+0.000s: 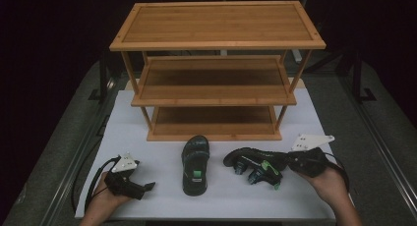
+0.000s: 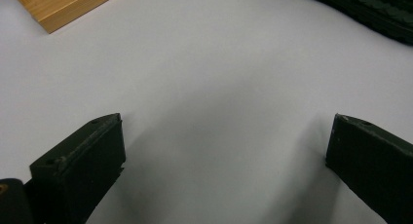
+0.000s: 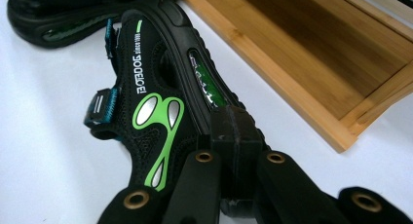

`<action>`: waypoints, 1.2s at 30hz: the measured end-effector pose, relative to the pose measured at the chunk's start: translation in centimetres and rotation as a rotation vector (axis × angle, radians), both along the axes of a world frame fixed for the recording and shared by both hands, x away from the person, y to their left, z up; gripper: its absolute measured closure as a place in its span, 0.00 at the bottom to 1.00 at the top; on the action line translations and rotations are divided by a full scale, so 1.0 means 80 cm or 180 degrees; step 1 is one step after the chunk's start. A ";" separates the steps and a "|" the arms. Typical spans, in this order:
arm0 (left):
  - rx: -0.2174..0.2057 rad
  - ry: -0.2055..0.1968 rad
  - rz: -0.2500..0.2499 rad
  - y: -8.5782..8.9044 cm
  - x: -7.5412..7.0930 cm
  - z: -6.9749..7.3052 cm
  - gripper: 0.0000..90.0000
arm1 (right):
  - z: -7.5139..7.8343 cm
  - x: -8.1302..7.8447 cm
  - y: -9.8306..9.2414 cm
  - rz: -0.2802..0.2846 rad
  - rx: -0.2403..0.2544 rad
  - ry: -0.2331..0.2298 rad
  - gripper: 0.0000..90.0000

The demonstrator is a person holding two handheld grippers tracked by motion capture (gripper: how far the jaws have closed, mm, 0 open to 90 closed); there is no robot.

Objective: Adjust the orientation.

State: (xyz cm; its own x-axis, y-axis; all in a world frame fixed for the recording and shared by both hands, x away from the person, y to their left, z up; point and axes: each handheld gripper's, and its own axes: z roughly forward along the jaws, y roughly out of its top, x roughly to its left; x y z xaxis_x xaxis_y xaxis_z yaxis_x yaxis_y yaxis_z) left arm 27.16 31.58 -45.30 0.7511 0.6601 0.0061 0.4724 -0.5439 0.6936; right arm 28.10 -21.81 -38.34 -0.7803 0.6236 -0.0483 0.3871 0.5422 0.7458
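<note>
Black-green sandal (image 1: 253, 163) lies on its side, heel clamped.

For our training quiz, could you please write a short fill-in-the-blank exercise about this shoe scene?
1. The right gripper is shut on the heel of a ____.
2. The left gripper stands ____ over the bare white mat.
3. The wooden rack has ____ shelves.
4. The other sandal lies flat in ____ of the rack.

Missing words: sandal; open; three; front
</note>
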 end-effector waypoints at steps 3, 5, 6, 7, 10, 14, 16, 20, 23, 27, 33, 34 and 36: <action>-0.0002 0.0001 0.0002 0.000 0.000 0.000 0.00 | -0.001 0.010 -0.003 -0.0022 0.0076 -0.0003 1.00; -0.0002 0.0000 0.0003 0.000 0.000 0.000 0.00 | -0.002 0.017 -0.006 -0.0040 0.0140 0.0010 1.00; -0.0004 0.0002 0.0002 0.000 0.000 0.000 0.00 | -0.002 0.021 -0.008 -0.0049 0.0158 0.0011 1.00; -0.0005 0.0002 0.0003 0.000 0.000 0.000 0.00 | -0.003 0.024 -0.008 -0.0054 0.0176 0.0013 1.00; -0.0010 0.0005 0.0005 0.000 0.000 0.000 0.00 | -0.004 0.034 -0.009 -0.0081 0.0188 0.0026 1.00; -0.0013 0.0005 0.0007 0.000 0.000 0.000 0.00 | -0.007 0.048 -0.010 -0.0109 0.0205 0.0044 1.00; -0.0009 0.0005 0.0006 0.000 0.000 0.000 0.00 | -0.010 0.056 -0.011 -0.0132 0.0225 0.0058 1.00; -0.0010 0.0006 0.0006 0.000 0.000 0.000 0.00 | -0.018 0.071 -0.013 -0.0191 0.0273 0.0110 1.00; -0.0011 0.0007 0.0006 0.000 0.000 0.000 0.00 | -0.025 0.083 -0.016 -0.0218 0.0319 0.0160 1.00; -0.0012 0.0009 0.0007 0.000 0.000 0.000 0.00 | -0.038 0.097 -0.016 -0.0273 0.0311 0.0227 1.00; -0.0015 0.0009 0.0008 0.000 0.000 0.000 0.00 | -0.050 0.105 -0.020 -0.0279 0.0351 0.0313 1.00; -0.0009 0.0007 0.0006 0.000 0.000 0.000 0.00 | -0.050 0.104 -0.019 -0.0278 0.0359 0.0305 1.00; -0.0006 0.0010 0.0005 0.000 0.000 0.000 0.00 | -0.047 0.101 -0.021 -0.0375 0.0335 0.0236 0.99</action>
